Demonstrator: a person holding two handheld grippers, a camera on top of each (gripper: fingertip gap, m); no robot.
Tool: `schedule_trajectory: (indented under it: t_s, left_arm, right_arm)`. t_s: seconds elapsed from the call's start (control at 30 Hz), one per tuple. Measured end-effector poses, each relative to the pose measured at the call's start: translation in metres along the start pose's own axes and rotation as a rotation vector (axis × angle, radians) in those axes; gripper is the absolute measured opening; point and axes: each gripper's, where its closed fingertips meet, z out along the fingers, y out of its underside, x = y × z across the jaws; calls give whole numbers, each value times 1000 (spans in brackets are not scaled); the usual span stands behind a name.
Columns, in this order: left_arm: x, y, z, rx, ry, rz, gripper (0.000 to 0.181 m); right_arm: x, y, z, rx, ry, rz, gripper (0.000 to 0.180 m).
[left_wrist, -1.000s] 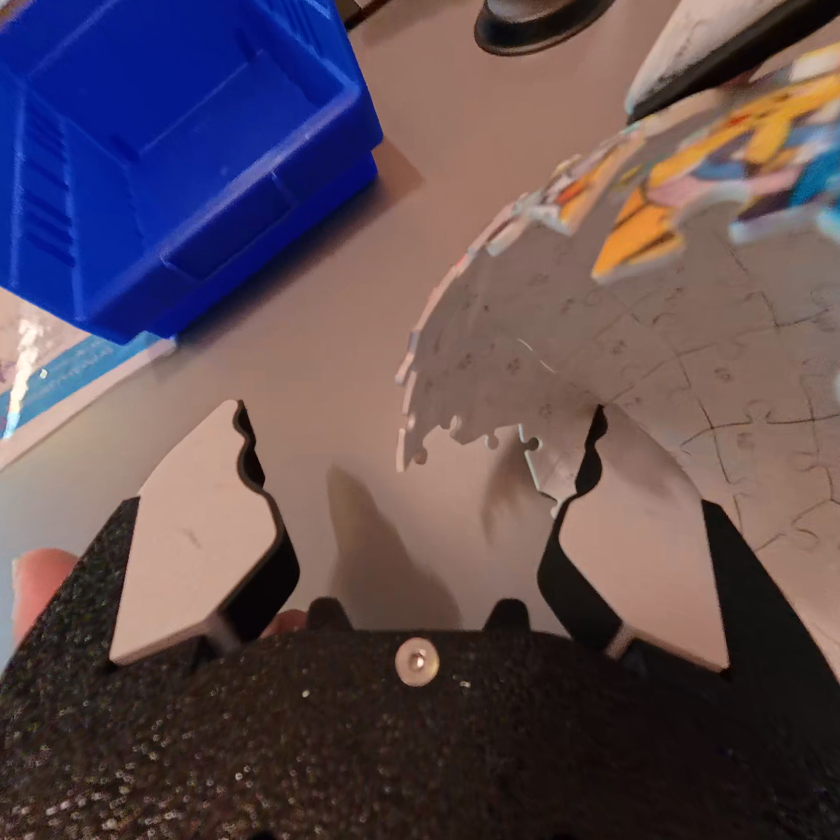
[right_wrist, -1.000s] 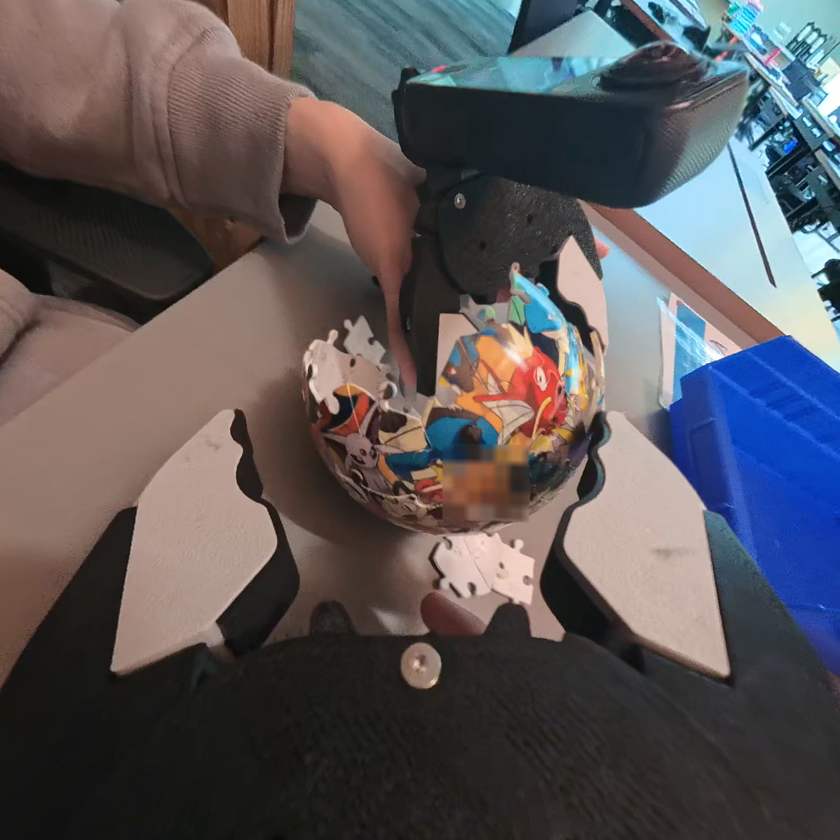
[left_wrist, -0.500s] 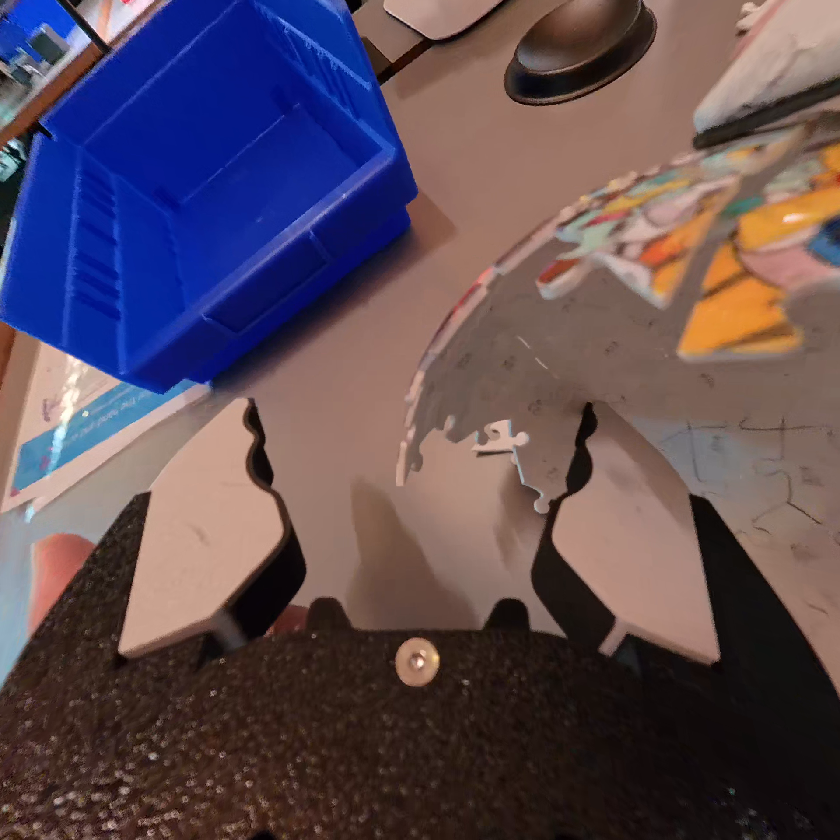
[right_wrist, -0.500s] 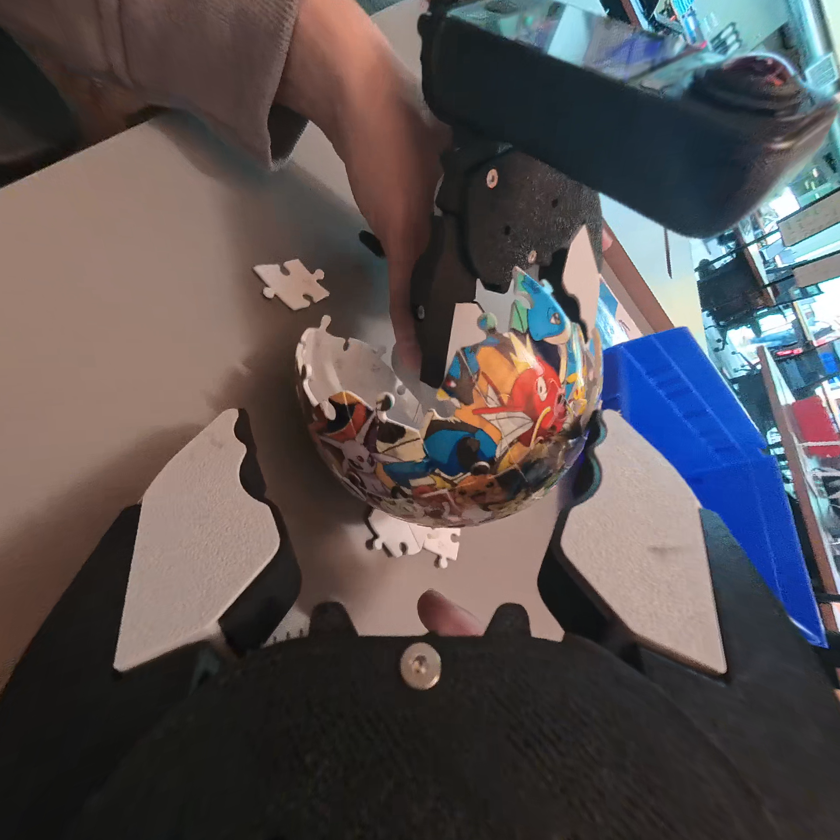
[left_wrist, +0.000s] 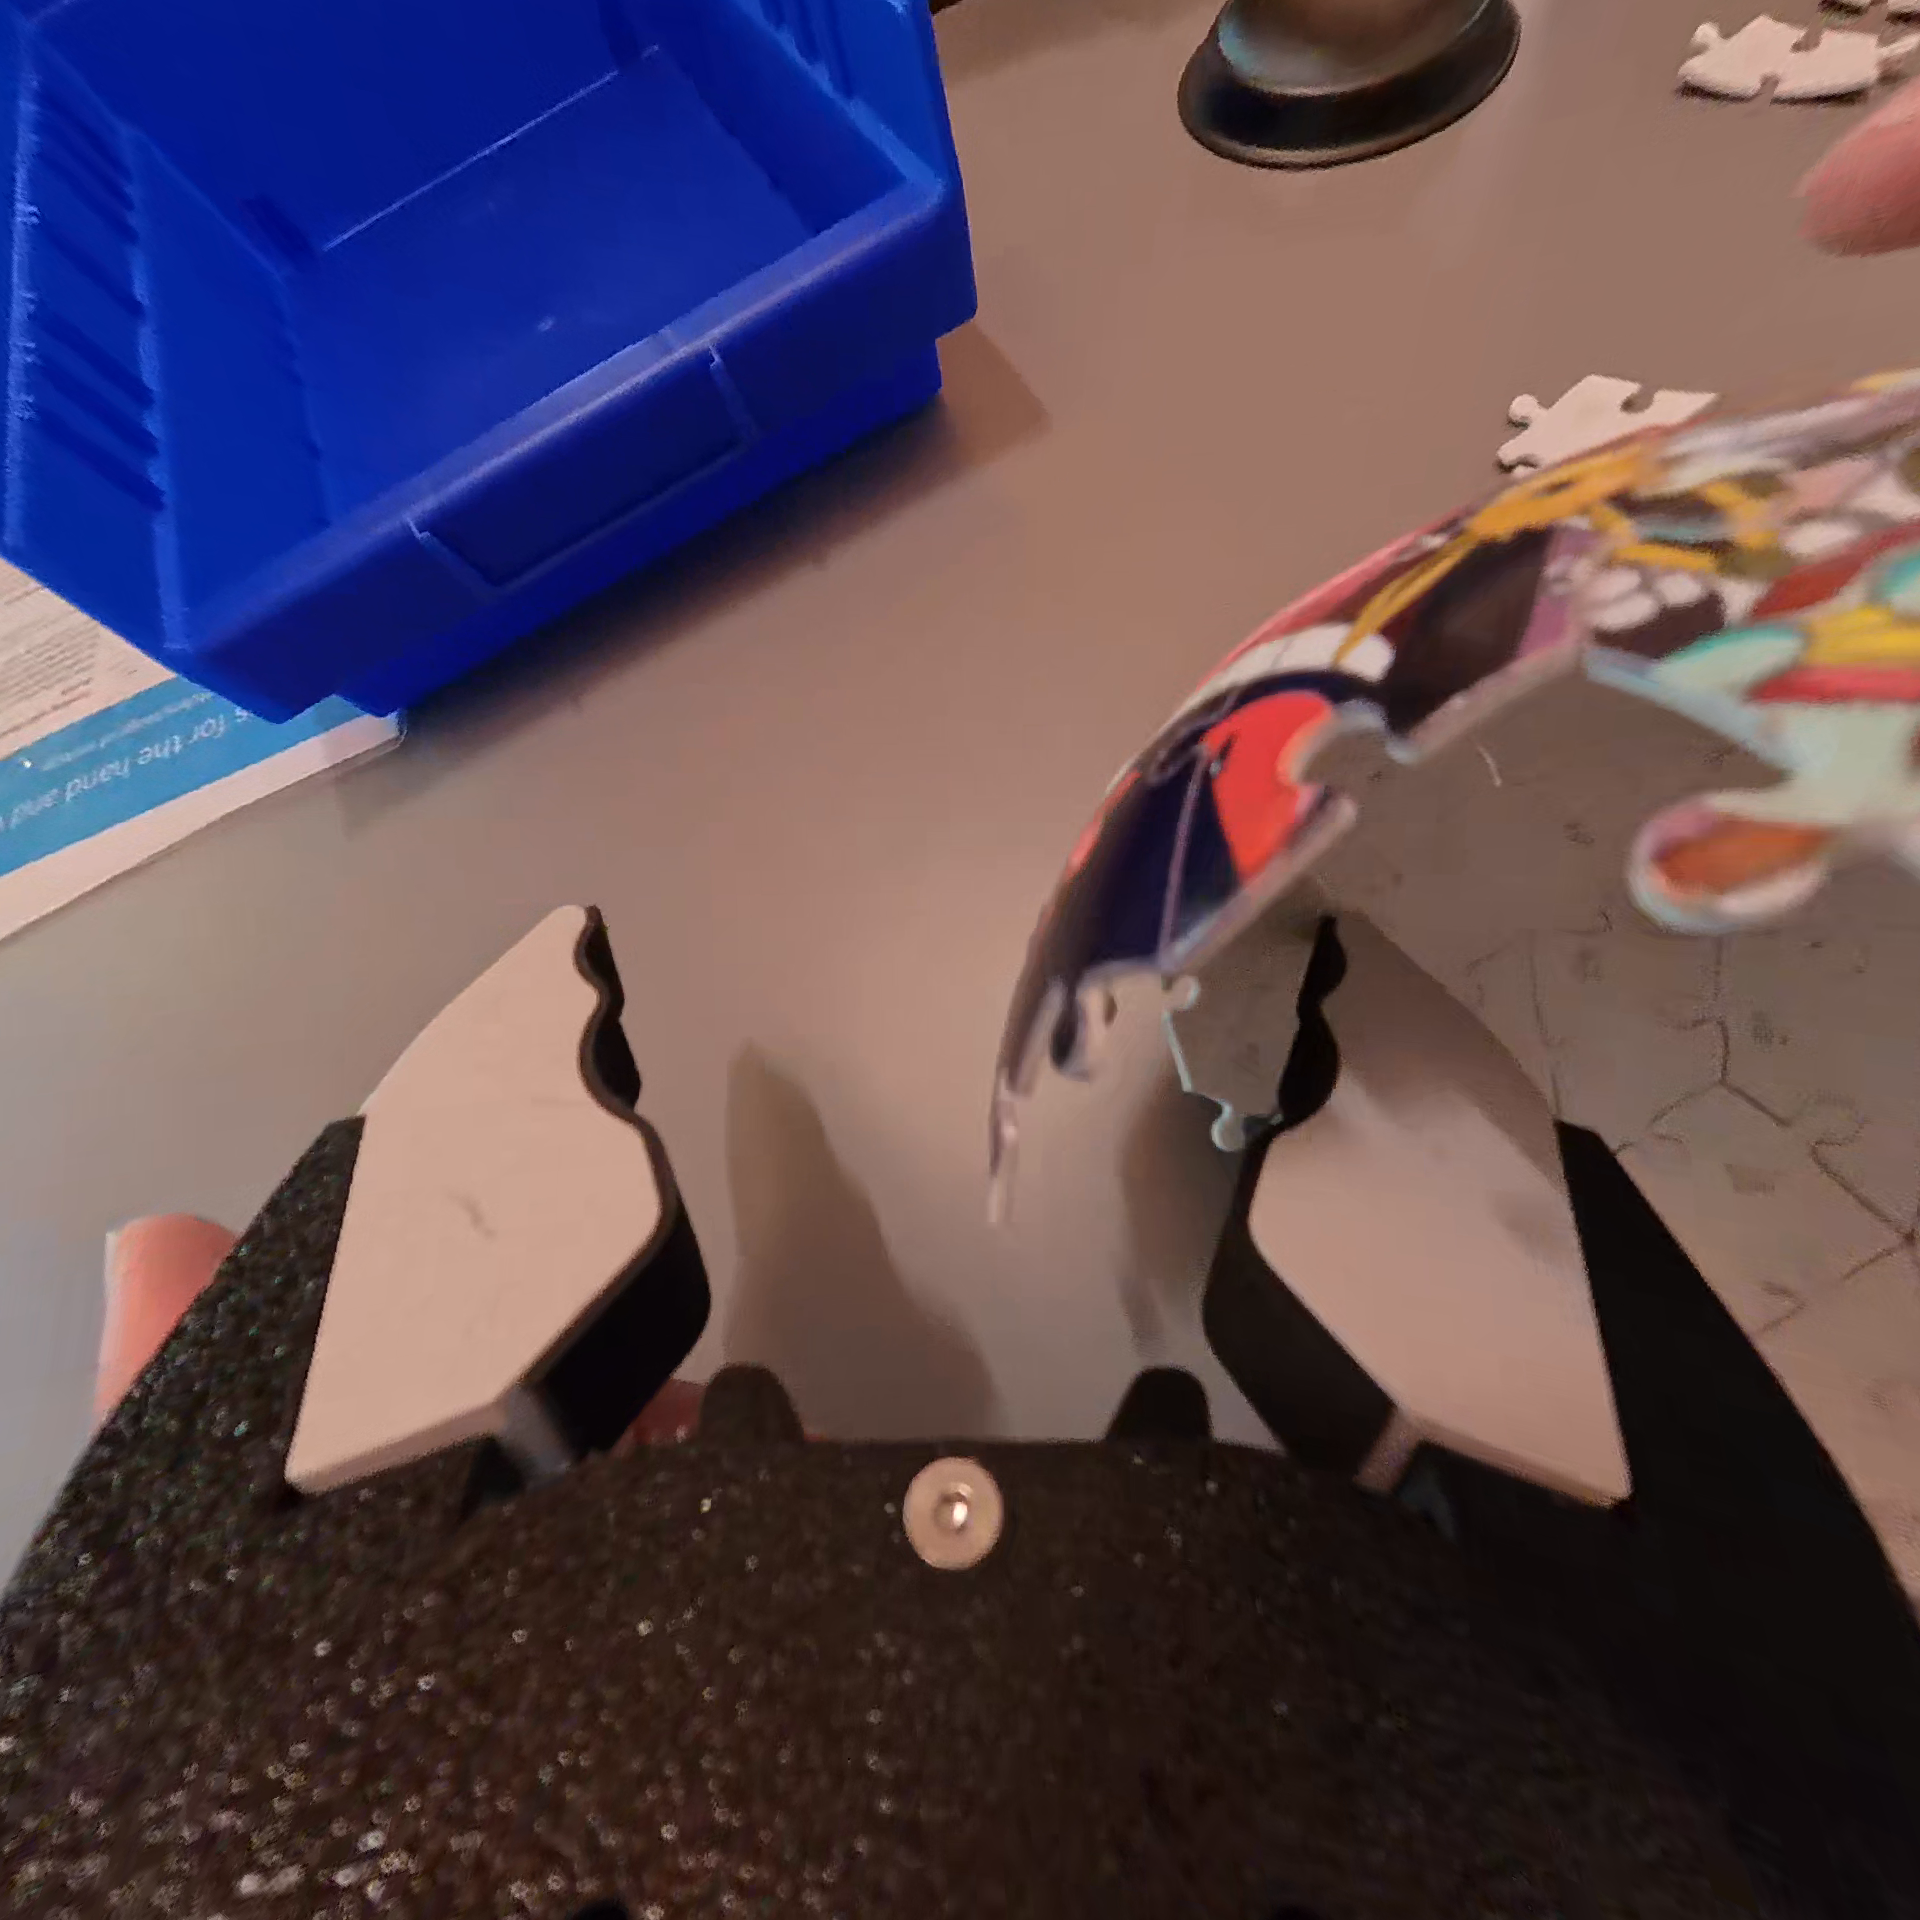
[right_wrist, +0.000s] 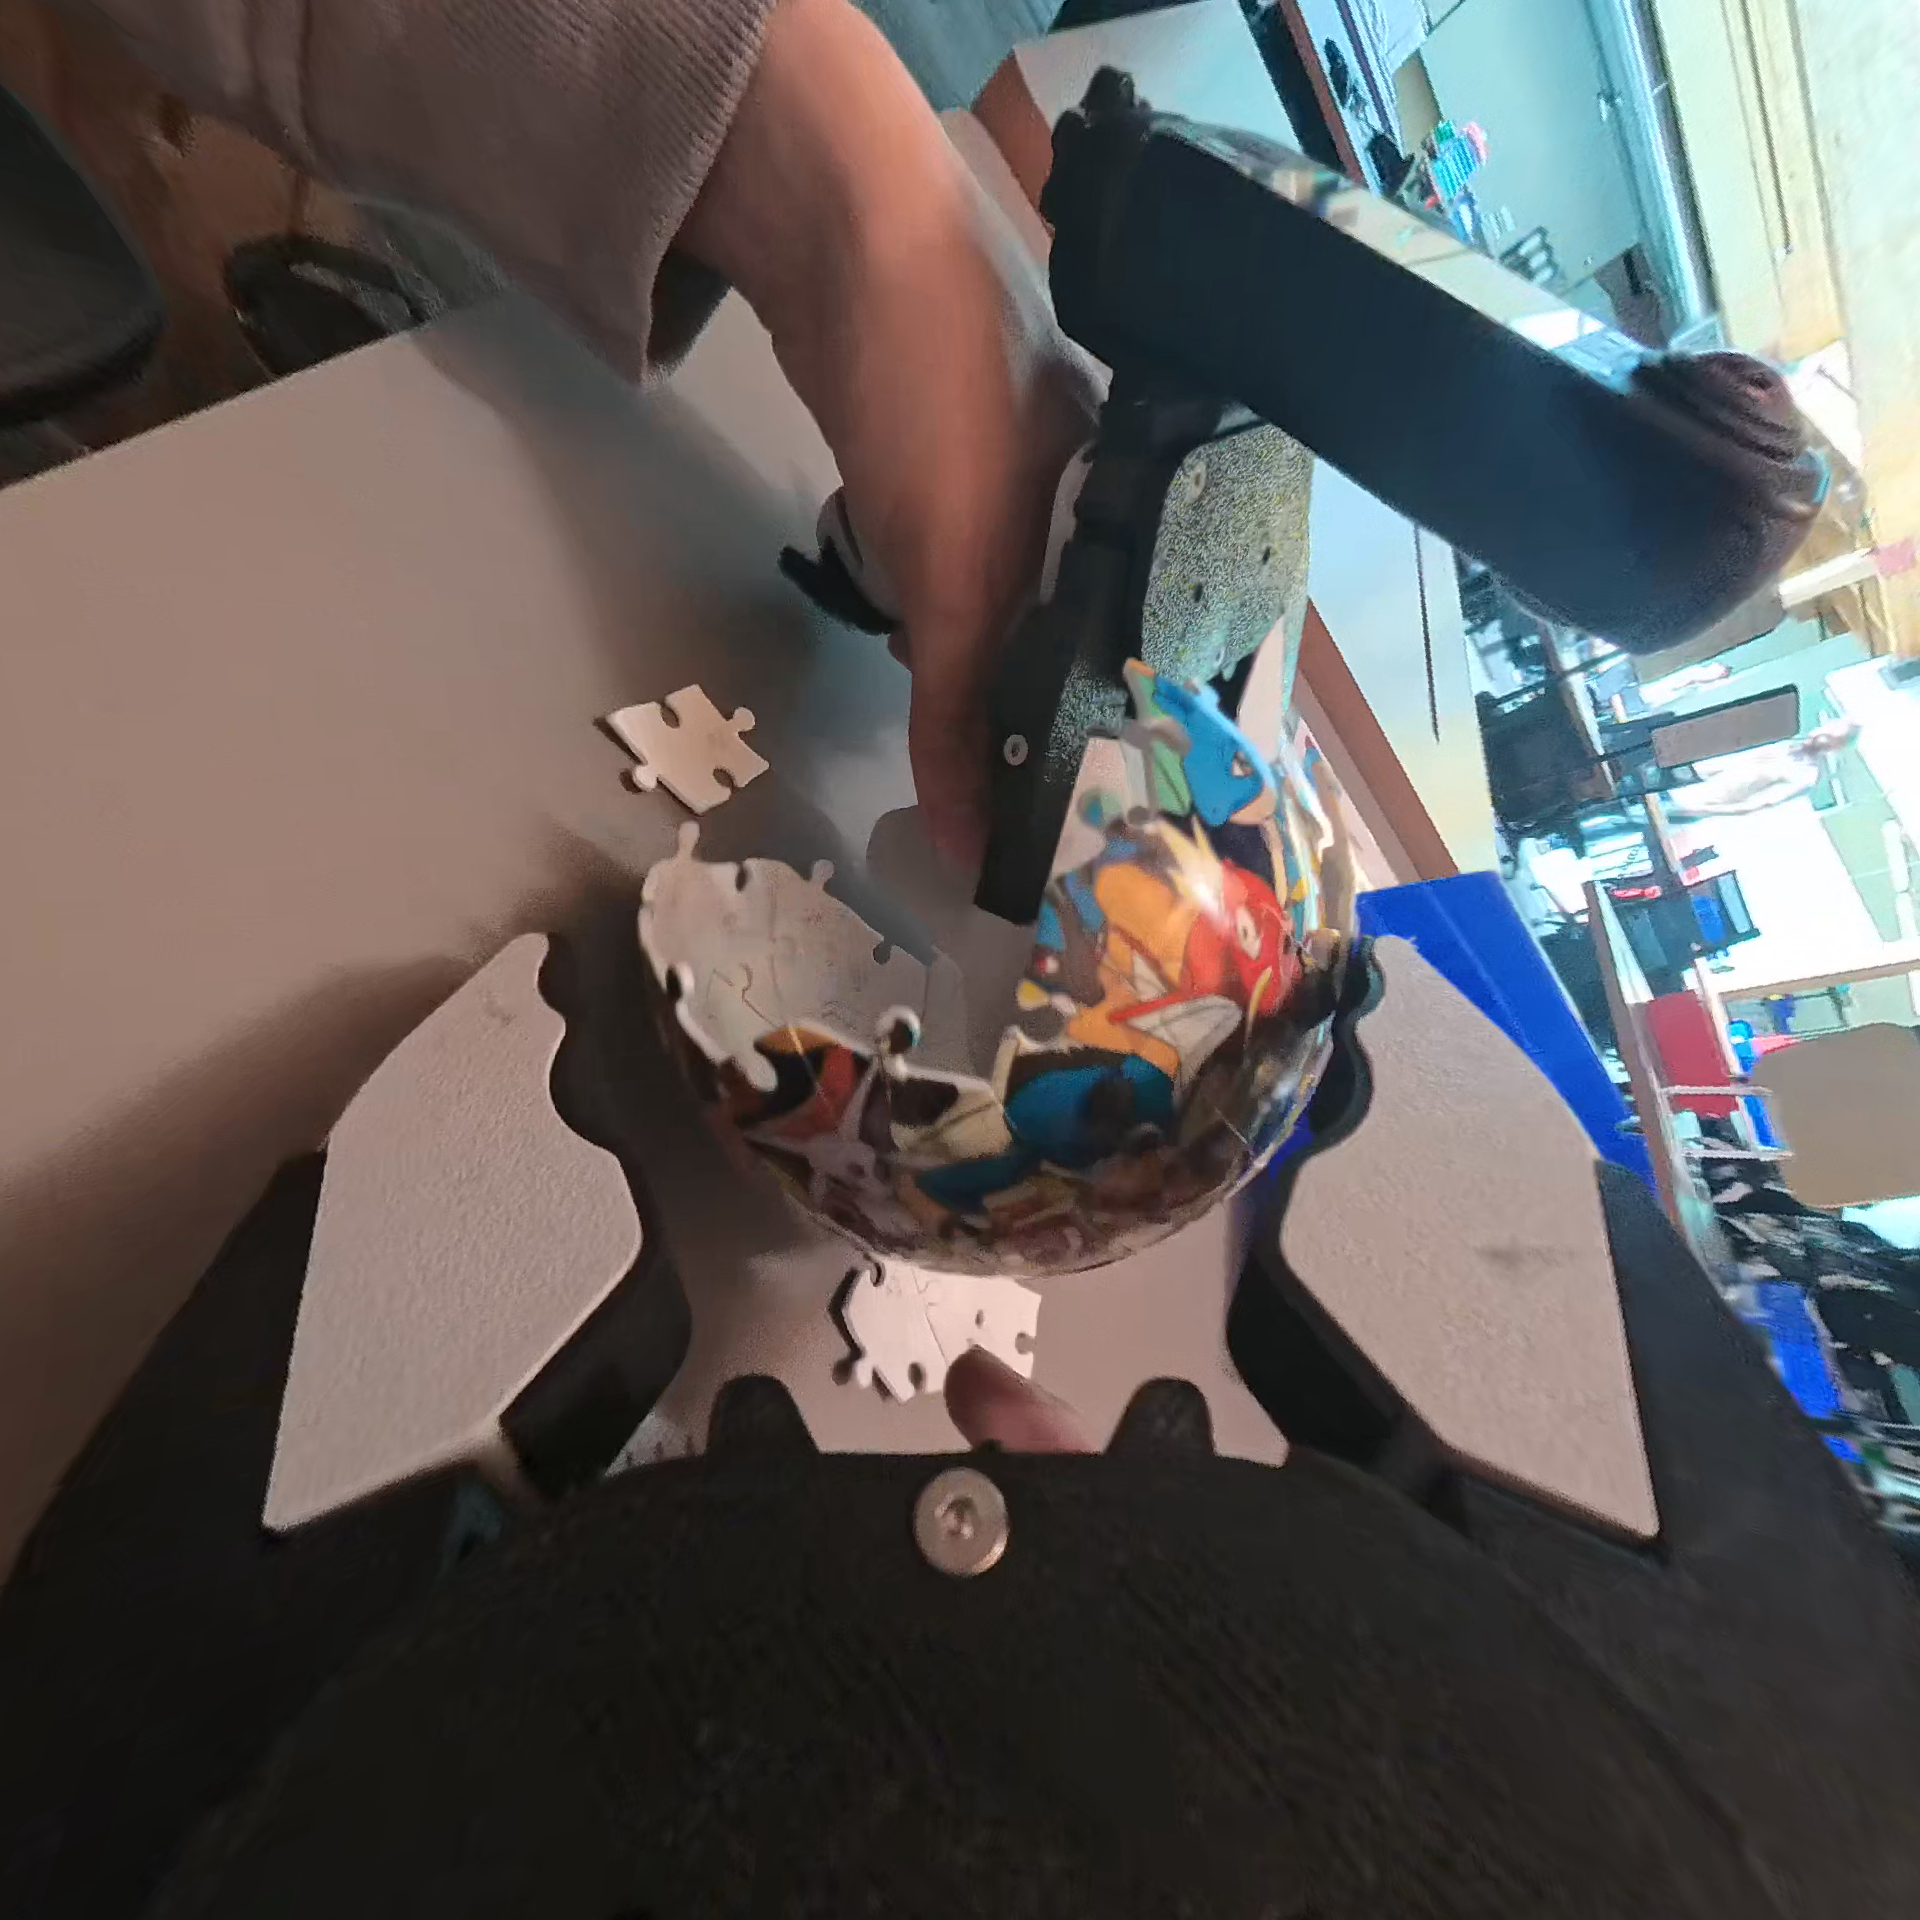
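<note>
A half-sphere shell of joined jigsaw pieces (right_wrist: 1091, 1091), bright cartoon print outside and white inside, stands tilted on the grey table (right_wrist: 260, 675). My right gripper (right_wrist: 951, 945) is open around it. Its right fingertip (right_wrist: 1345, 997) touches the shell's outside, and its left fingertip (right_wrist: 535, 966) is just clear of the rim. My left gripper (left_wrist: 956, 925) is open, and the shell's wall (left_wrist: 1195, 831) stands between its jaws. Its right finger (left_wrist: 1423, 1195) lies against the white inside. In the right wrist view the left gripper (right_wrist: 1132, 810) reaches down over the shell's far rim.
A blue bin (left_wrist: 468, 343) stands by the shell on a printed leaflet (left_wrist: 125, 779), and shows in the right wrist view (right_wrist: 1496, 997). A black round base (left_wrist: 1351, 73) is farther off. Loose white pieces (right_wrist: 686, 758) (right_wrist: 935, 1330) (left_wrist: 1600, 416) lie about. A hand (right_wrist: 914, 468) holds the left gripper.
The shell has tipped and turned, so its printed outside now faces the left camera. The right camera has rolled and drawn nearer. Both grippers stay open.
</note>
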Motion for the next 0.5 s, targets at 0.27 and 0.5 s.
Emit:
schedule_trajectory:
  t_s: [0.27, 0.5]
  left_arm:
    - [0, -9, -11, 94, -39, 55, 120]
    - [0, 0, -22, 84, -57, 98, 120]
  right_arm:
    - [-9, -13, 1, 15, 74, -93, 130]
    - [-18, -17, 9, -43, 114, -242, 140]
